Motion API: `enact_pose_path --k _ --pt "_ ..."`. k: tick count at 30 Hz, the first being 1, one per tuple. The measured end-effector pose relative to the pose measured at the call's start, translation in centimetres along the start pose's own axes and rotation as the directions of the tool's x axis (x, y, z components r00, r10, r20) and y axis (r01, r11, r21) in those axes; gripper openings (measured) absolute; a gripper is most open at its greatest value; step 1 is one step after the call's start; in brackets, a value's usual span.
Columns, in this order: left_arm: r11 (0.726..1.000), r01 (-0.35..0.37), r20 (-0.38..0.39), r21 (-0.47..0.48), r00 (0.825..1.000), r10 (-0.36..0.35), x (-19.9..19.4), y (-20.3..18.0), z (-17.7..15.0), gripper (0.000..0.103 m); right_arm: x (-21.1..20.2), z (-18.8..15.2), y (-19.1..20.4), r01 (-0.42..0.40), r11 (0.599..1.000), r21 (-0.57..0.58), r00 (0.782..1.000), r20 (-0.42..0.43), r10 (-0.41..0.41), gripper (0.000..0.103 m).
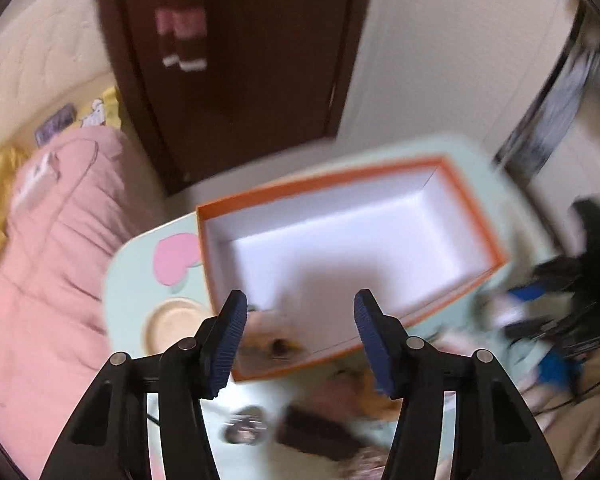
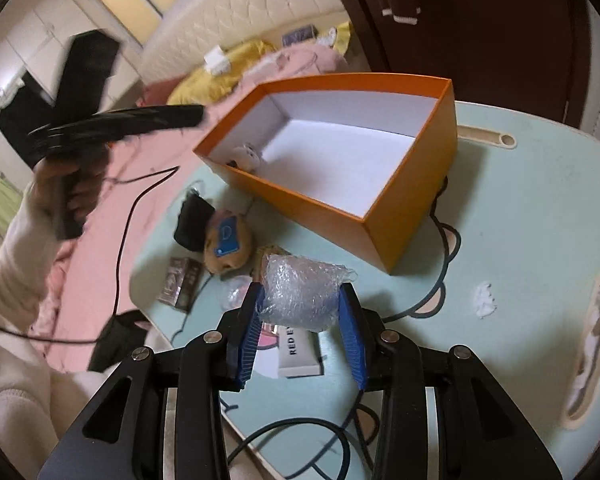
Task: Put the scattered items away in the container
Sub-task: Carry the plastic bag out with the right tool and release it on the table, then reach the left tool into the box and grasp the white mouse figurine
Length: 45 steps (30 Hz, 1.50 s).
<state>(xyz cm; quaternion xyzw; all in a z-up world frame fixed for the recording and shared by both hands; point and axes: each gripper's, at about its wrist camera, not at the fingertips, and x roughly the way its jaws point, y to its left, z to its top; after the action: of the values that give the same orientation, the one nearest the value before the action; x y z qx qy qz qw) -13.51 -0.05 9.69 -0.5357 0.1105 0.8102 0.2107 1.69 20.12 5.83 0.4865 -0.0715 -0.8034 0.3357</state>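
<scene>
Carrying the bubble-wrap wad [image 2: 302,294], pinched in the right tongs [image 2: 302,312] over the bench's [image 2: 540,208] near edge, calls for clearing the orange box's [image 2: 412,184] near wall before release; left tongs [image 1: 300,340] hang spread, empty, above it.

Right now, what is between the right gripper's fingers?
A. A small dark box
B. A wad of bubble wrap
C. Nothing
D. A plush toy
B: the right gripper has both blue fingers pressed against a wad of bubble wrap.
</scene>
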Motion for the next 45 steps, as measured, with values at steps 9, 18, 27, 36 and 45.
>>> enact_pose_path --k 9,18,27,36,45 --pt "0.992 -0.062 -0.366 -0.108 0.931 0.019 6.2 0.1 3.2 0.056 0.1 -1.7 -2.1 -0.102 0.987 0.125 0.982 0.173 0.08 0.047" --pt "0.98 0.04 -0.4 -0.195 0.909 -0.116 8.4 -1.8 4.6 0.063 -0.2 -2.5 -3.1 -0.204 0.966 0.159 0.963 0.208 0.169 0.047" --pt "0.986 -0.163 -0.453 -0.045 0.883 0.125 7.5 -2.3 5.0 0.063 -1.1 -2.8 -3.9 -0.245 0.953 0.18 0.95 0.24 0.199 0.047" --pt "0.992 -0.121 -0.558 -0.045 0.826 0.075 10.4 -1.1 3.3 0.04 -1.2 -2.9 -3.8 -0.248 0.952 0.177 0.949 0.242 0.202 0.047" --pt "0.994 0.003 -0.291 -0.113 0.956 -0.036 1.8 0.3 4.7 0.04 -1.8 -3.4 -3.7 -0.207 0.964 0.165 0.95 0.267 0.158 0.047"
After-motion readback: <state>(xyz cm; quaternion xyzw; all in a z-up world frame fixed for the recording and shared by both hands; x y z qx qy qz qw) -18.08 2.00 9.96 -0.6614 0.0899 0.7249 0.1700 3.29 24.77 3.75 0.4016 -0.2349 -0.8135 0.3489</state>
